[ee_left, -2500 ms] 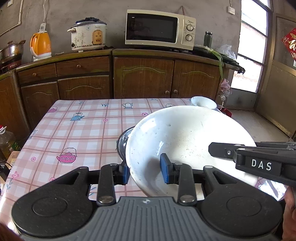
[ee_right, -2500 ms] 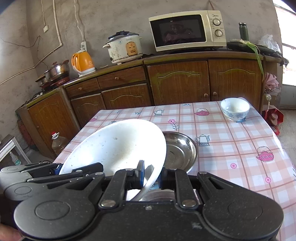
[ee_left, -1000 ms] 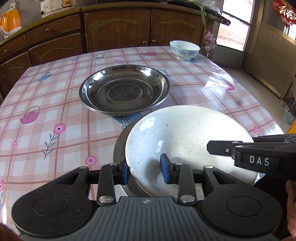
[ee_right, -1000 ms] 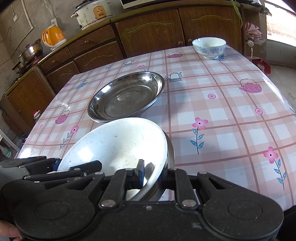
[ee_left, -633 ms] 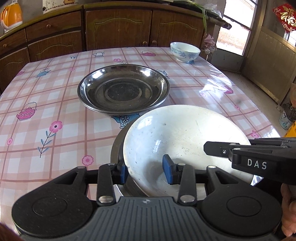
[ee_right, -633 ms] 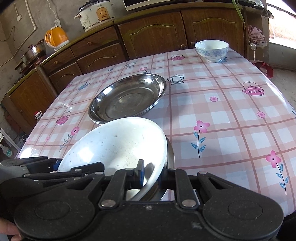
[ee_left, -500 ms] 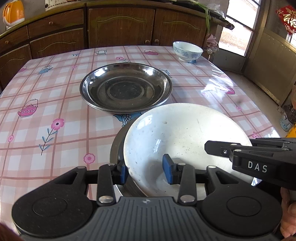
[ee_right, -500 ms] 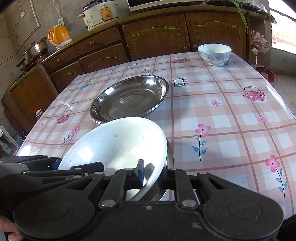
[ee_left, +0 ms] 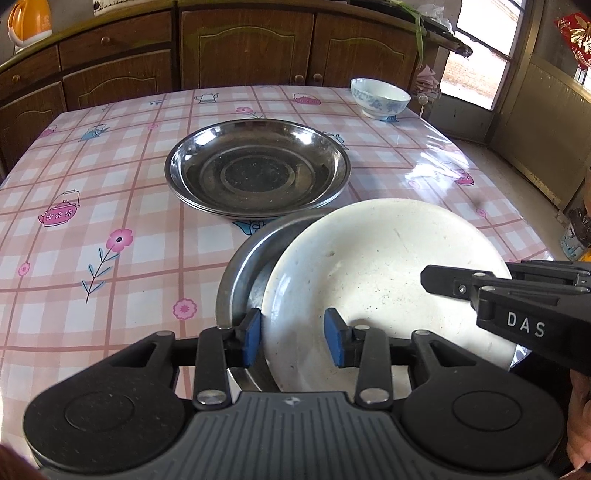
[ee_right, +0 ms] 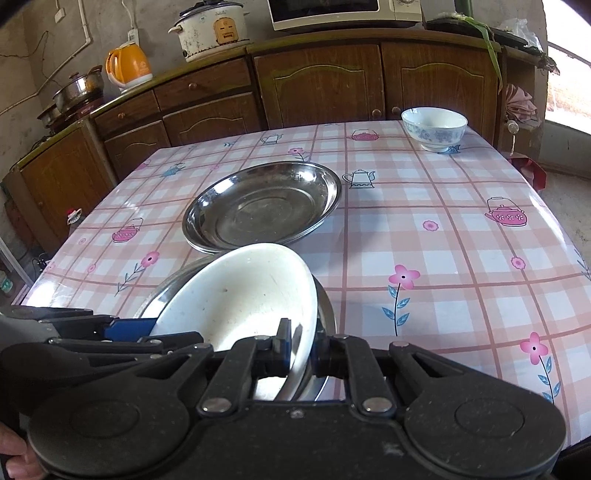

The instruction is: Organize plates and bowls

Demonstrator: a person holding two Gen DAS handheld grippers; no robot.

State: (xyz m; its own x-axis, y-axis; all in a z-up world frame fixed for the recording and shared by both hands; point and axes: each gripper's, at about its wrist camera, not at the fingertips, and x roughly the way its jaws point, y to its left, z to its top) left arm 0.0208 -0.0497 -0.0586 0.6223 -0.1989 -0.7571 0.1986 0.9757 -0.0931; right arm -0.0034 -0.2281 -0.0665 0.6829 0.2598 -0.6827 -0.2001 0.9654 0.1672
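A white plate (ee_left: 384, 269) lies tilted in a steel plate (ee_left: 243, 266) at the table's near edge. My left gripper (ee_left: 293, 341) stands open. Its blue pads (ee_left: 253, 341) sit either side of the plate's near rim with a gap. My right gripper (ee_right: 301, 347) is shut on the white plate (ee_right: 240, 295) at its right rim, above the steel plate (ee_right: 328, 306). It reaches in from the right in the left wrist view (ee_left: 432, 277). A stack of steel plates (ee_left: 256, 170) (ee_right: 262, 205) sits mid-table. A blue-patterned bowl (ee_left: 380, 98) (ee_right: 434, 127) stands at the far right corner.
The table wears a pink checked cloth (ee_right: 443, 229). Brown cabinets (ee_right: 321, 85) run behind it, bearing an orange kettle (ee_right: 127, 66), a rice cooker (ee_right: 212, 27) and a microwave (ee_right: 343, 11). A doorway (ee_left: 476, 59) lies to the right. A person's hand (ee_left: 578, 424) holds the right gripper.
The white plate came down from the air into the near steel plate. Since then my left jaws have widened slightly off its rim. The right grip is unchanged.
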